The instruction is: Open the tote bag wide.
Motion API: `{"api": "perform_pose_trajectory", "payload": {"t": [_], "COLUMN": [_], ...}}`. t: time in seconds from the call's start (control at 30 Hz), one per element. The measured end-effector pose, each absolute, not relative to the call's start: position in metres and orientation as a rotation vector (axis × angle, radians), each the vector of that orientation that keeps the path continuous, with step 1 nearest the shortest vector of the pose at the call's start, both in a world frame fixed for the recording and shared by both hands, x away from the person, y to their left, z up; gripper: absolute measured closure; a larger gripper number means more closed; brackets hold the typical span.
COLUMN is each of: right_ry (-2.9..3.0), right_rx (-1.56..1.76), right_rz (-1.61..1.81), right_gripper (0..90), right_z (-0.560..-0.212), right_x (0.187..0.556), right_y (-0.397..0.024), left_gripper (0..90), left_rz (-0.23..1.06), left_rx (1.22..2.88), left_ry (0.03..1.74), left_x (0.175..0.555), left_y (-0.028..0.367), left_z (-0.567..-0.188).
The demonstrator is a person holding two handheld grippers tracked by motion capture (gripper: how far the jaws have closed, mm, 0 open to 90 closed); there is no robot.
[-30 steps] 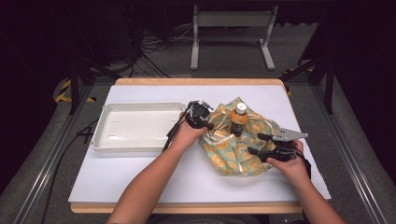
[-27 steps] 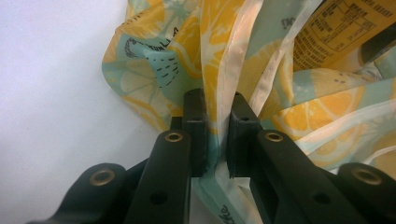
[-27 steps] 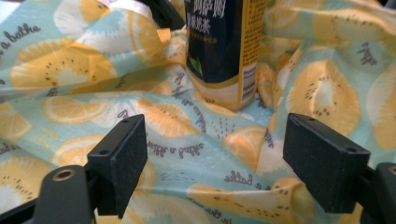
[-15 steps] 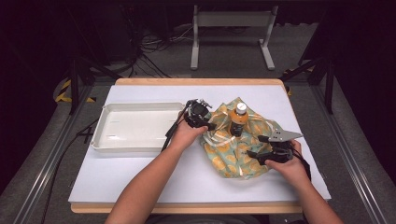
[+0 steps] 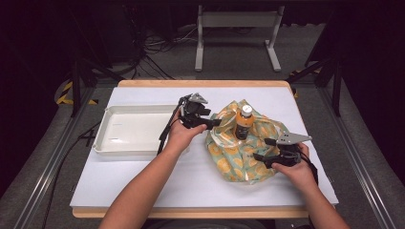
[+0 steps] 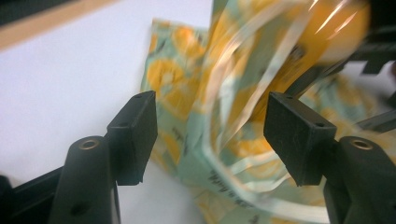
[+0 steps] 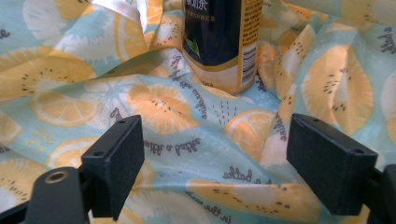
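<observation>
A white table (image 5: pixel 143 186) carries everything. On its left part lies a white tray (image 5: pixel 129 131), long side across the table. Right of the tray, well toward the table's right half, a bag (image 5: pixel 239 160) printed with orange and lemon slices on pale green sits crumpled and spread flat; in the right gripper view its cloth (image 7: pixel 187 154) runs under and behind the jaws, with lettering on it. A bottle (image 5: pixel 244 122) stands upright on the bag, in its far middle part, orange-brown with a white cap; the right gripper view shows its lower body (image 7: pixel 222 44), dark label above a pale base, resting on the cloth.

The left gripper (image 5: pixel 214 122) hovers at the bag's far left edge, just left of the bottle, pointing right. Its jaws have just been opening and stand wide, apart from the cloth; in the left gripper view (image 6: pixel 210 133) a pale handle strap (image 6: pixel 224 107) of the bag hangs loose between them, touching neither pad as far as the blur allows.

The right gripper (image 5: pixel 260 157) lies low at the bag's near right edge, pointing left. Its jaws stand wide over the cloth (image 7: pixel 215 154), gripping nothing.
</observation>
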State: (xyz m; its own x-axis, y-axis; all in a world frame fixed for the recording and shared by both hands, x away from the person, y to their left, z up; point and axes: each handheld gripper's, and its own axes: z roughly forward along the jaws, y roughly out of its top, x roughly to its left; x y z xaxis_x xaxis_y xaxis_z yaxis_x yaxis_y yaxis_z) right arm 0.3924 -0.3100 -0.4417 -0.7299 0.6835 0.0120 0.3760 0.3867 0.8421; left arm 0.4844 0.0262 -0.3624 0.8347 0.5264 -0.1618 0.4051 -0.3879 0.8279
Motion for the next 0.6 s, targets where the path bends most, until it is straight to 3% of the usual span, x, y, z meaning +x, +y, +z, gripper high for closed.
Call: {"api": "perform_pose_trajectory", "payload": {"t": [0.6], "right_ry": [2.284], "right_rx": [0.912], "right_rz": [1.331], "right_gripper": [19.6], "right_z": [-0.434], "right_x": [0.389], "right_y": [-0.311], "left_gripper": [34.7], "left_rz": [0.163], "left_rx": [1.895], "left_ry": [0.429], "left_x": [0.466], "left_y": [0.008], "left_z": [-0.326]}}
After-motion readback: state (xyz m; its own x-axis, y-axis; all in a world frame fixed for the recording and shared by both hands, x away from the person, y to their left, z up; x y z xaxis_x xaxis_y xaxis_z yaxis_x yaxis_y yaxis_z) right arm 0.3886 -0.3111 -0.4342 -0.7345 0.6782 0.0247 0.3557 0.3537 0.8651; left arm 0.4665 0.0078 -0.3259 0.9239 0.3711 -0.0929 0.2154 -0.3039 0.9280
